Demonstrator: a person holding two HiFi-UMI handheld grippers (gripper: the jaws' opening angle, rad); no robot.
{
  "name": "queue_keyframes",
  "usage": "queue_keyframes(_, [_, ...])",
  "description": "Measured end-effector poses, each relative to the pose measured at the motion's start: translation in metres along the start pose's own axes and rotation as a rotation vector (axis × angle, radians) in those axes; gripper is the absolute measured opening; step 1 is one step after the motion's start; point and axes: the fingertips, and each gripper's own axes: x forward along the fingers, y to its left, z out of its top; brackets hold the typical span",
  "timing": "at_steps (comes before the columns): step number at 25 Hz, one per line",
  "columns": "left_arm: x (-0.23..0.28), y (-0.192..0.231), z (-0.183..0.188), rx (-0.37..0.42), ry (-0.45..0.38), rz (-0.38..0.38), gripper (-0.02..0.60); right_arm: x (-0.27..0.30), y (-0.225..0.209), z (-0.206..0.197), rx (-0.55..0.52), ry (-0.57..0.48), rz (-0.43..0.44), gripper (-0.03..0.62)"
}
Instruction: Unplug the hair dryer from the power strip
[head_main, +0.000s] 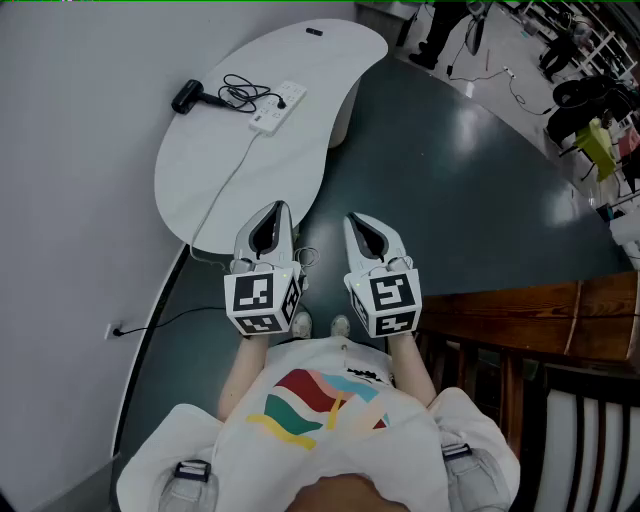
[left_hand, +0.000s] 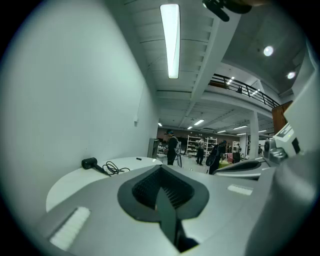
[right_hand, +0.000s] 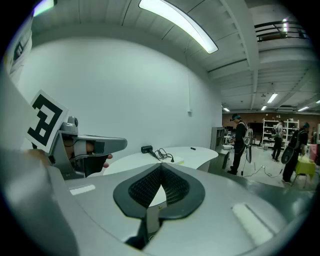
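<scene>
Fingers (head_main: 288, 228) of left gripper (head_main: 278, 209) and right gripper (head_main: 356, 219) pressed together, empty, well short of tabletop (head_main: 240, 175); hair dryer (head_main: 187, 96) looks plugged into power strip (head_main: 277, 109), unplugging not begun.

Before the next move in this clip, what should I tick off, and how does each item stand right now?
1. Left gripper shut and empty: ok.
2. Right gripper shut and empty: ok.
3. Hair dryer and power strip in sight on the table: ok.
4. Plug seated in the strip: cannot tell, too small to make out.
5. Grippers within reach of the strip: not ok; both are held close to the body, and the strip lies far up the table.
</scene>
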Motion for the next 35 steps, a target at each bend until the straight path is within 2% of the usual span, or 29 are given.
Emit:
queue_keyframes(6, [0.008, -0.003, 0.005, 0.019, -0.011, 0.001, 0.000, 0.001, -0.010, 0.003, 0.016, -0.033, -0.010, 0.011])
queue_keyframes(18, [0.016, -0.027, 0.000, 0.073, 0.021, 0.025, -0.002, -0.008, -0.029, -0.006, 0.086, -0.069, 0.009, 0.011])
queue_keyframes(26, [0.034, -0.067, -0.006, 0.121, 0.024, 0.019, -0.002, -0.027, -0.076, -0.018, 0.104, -0.093, -0.010, 0.012])
queue_keyframes(35, [0.058, -0.083, -0.008, 0.076, 0.014, 0.063, -0.002, -0.051, -0.135, -0.041, 0.138, -0.085, -0.061, 0.012])
